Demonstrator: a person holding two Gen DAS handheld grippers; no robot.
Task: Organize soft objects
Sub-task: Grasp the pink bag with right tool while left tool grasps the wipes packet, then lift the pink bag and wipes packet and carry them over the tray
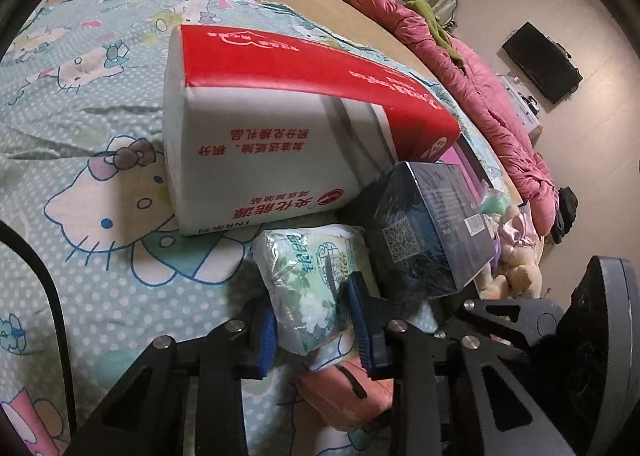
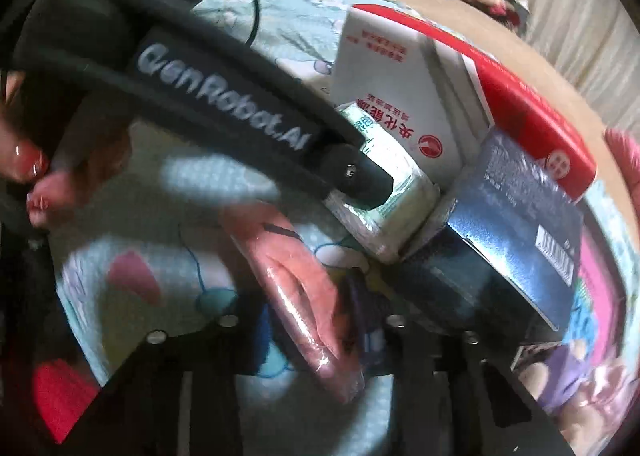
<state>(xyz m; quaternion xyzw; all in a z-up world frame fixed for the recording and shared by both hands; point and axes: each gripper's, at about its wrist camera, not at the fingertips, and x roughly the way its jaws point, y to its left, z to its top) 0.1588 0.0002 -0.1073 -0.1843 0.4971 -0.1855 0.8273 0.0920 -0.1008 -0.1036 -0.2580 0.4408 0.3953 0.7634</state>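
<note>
My left gripper (image 1: 314, 316) is shut on a green floral tissue pack (image 1: 308, 276), blue pads on both its sides, holding it against the bed next to the boxes. The pack also shows in the right wrist view (image 2: 384, 196), with the left gripper's black finger (image 2: 352, 172) across it. My right gripper (image 2: 316, 332) is closed on a pink wrapped pack (image 2: 296, 288); the view is blurred. That pink pack lies just below the left gripper (image 1: 344, 396).
A red-and-white tissue box (image 1: 272, 128) and a dark blue box (image 1: 432, 224) stand on the Hello Kitty sheet (image 1: 100, 136). Plush toys (image 1: 512, 256) lie at the right. A pink quilt (image 1: 480, 96) runs along the bed's far edge.
</note>
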